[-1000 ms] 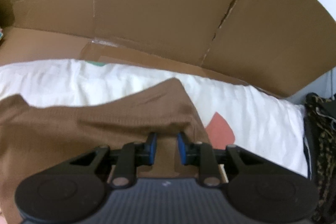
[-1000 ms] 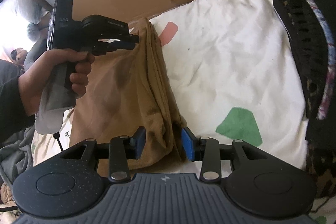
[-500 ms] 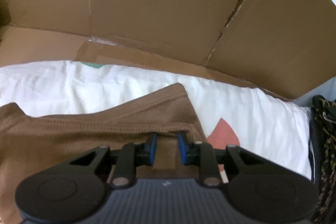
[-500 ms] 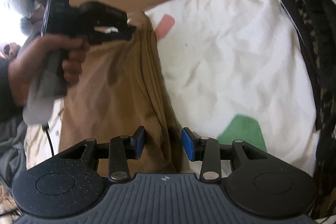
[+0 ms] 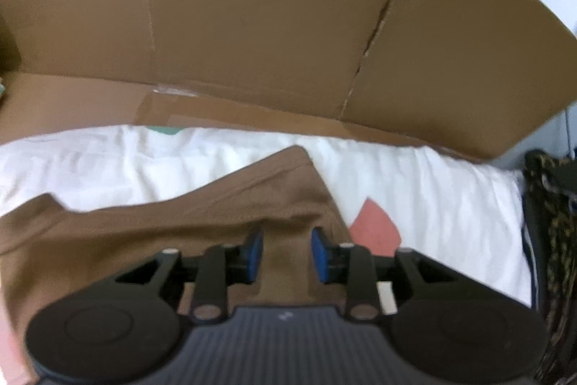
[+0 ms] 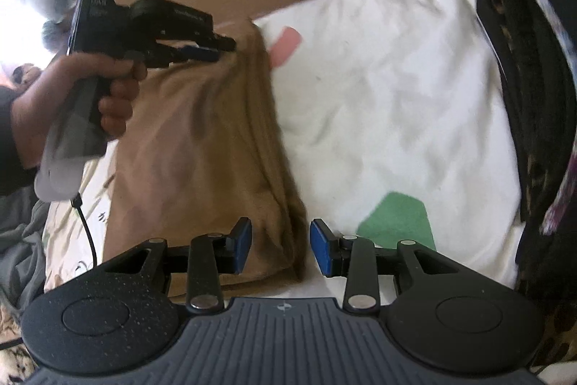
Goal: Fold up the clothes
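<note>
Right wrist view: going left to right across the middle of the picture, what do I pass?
Hand holding the left tongs → brown garment → white sheet → dark patterned cloth at the right edge.

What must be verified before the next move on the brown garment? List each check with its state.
1. Left claw free of the cloth: cannot tell. Its jaws are opening, with the brown garment between them at the far corner.
2. Right claw gripping the near corner: not ok. Its jaws stand apart astride the folded edge, with a gap at the sheet-side pad.
3. Garment fully on the white sheet: ok in the part shown.
4. Garment clear of the cardboard: ok.
5. Garment clear of the dark patterned clothing: ok.
6. Top layer smooth: not ok, creases show along the fold.
</note>
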### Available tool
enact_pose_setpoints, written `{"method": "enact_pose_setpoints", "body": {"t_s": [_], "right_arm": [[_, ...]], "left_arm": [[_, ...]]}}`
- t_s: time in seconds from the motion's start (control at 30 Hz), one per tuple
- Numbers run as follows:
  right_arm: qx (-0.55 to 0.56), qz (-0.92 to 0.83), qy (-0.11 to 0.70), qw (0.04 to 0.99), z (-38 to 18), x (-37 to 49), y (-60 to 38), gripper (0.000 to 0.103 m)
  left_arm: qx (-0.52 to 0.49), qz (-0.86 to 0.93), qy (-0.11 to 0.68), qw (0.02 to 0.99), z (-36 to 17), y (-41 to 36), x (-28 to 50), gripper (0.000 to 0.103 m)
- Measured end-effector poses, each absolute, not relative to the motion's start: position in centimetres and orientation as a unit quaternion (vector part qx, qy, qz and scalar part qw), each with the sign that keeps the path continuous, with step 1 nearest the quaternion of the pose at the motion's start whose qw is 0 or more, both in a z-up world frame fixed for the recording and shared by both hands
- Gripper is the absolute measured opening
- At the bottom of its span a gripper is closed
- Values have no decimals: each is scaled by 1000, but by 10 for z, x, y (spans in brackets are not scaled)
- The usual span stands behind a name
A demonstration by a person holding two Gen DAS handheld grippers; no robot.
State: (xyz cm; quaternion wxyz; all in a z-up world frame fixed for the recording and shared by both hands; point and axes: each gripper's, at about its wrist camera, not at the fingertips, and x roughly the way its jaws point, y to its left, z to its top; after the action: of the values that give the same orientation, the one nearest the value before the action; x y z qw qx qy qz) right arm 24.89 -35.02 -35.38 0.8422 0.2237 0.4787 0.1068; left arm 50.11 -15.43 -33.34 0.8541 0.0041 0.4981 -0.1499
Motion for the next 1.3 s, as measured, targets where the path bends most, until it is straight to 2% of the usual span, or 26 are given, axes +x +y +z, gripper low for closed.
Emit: {"method": "enact_pose_setpoints", "body": {"t_s": [0.4,0.5,0.87,1.07,1.3], "right_arm": [[232,115,469,845,-352,272,-337,44],[220,119,470,847,-354,277,-330,51],[234,80,479,843,-361,273,-347,51],[233,94,461,851,-347,279,-341,51],[215,112,468,850,-350,294,-323,51]], "left_arm": [[5,-213,497,841,-326,-142,396,32],[8,-227,495,839,-330,-145,381,32],[-18,-241,510,826,-351,-170,393,31],[-27,-251,500,828,-331,-164,395,30],[43,-232,470,850,-302,-125,395,30]]}}
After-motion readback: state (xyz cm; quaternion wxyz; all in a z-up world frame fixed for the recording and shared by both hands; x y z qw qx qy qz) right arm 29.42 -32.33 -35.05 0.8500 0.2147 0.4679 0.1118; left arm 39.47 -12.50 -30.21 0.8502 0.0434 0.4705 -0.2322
